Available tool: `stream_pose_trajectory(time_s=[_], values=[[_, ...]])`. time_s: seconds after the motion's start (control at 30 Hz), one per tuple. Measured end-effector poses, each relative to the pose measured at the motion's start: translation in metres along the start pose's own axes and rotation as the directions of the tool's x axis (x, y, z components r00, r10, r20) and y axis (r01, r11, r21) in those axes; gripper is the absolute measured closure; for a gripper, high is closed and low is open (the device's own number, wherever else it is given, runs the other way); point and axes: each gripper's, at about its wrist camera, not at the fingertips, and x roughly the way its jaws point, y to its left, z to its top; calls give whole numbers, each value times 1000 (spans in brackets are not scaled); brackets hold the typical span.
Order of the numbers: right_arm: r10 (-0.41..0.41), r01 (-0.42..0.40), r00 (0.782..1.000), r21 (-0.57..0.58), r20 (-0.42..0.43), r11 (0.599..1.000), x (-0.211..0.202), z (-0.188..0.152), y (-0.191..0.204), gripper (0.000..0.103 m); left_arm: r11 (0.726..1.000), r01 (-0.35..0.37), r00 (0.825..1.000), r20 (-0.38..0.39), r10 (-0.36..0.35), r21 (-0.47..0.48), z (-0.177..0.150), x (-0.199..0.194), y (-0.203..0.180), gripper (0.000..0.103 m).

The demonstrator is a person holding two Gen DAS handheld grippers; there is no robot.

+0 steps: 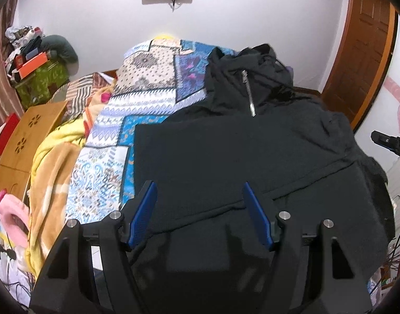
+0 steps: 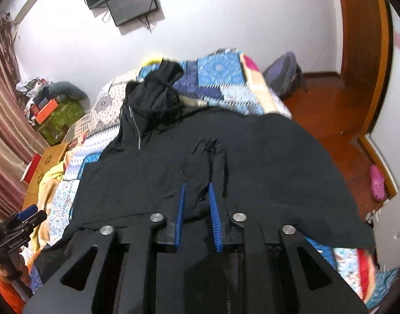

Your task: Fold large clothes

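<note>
A black zip hoodie (image 1: 239, 151) lies spread on a bed over a patchwork quilt (image 1: 147, 83), hood toward the wall. My left gripper (image 1: 201, 187) hovers open above the hoodie's lower left part, with nothing between its blue pads (image 1: 144, 209). In the right wrist view the hoodie (image 2: 278, 162) fills the middle. My right gripper (image 2: 197, 187) is low over it with its jaws a narrow gap apart. A raised ridge of black cloth (image 2: 213, 154) runs from between the pads, which do not seem to press on it. The left gripper (image 2: 24, 217) shows at the left edge.
A yellow blanket (image 1: 50, 157) and a wooden lap table (image 1: 29, 130) lie left of the quilt. A green box with clutter (image 1: 42, 78) stands by the curtain. On the wooden floor to the right are a backpack (image 2: 283, 76) and a pink slipper (image 2: 377, 181). A door (image 1: 362, 47) stands at the right.
</note>
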Motion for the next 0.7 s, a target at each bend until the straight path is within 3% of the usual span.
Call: stream_pose_trajectory(time_s=[0.03,0.1,0.2,0.47,0.6,0.7], values=[[-12,12,1000,1,15,1000,-6,1,-3,75,1000,5,1000,7,-5,3,3,-1,-3,36],[-49,49,998,7,44,999,-19,3,-10,55,1000,18,1000,24,-19,10,10,-3,-10,36],[-100,99,991,21,93,995,-39,4,-22,45,999,41,998,36,-42,26,22,-4,-22,36],[-212,195,970,144,115,970,-78,1,-77,39,994,84,992,84,-89,72,47,-4,-54,29],[-259,237,963,225,75,945,-79,-12,-108,38,992,99,990,95,-106,76,54,1,-69,17],[-257,239,966,283,27,929,-70,-26,-127,38,992,110,990,80,-115,66,55,10,-76,16]])
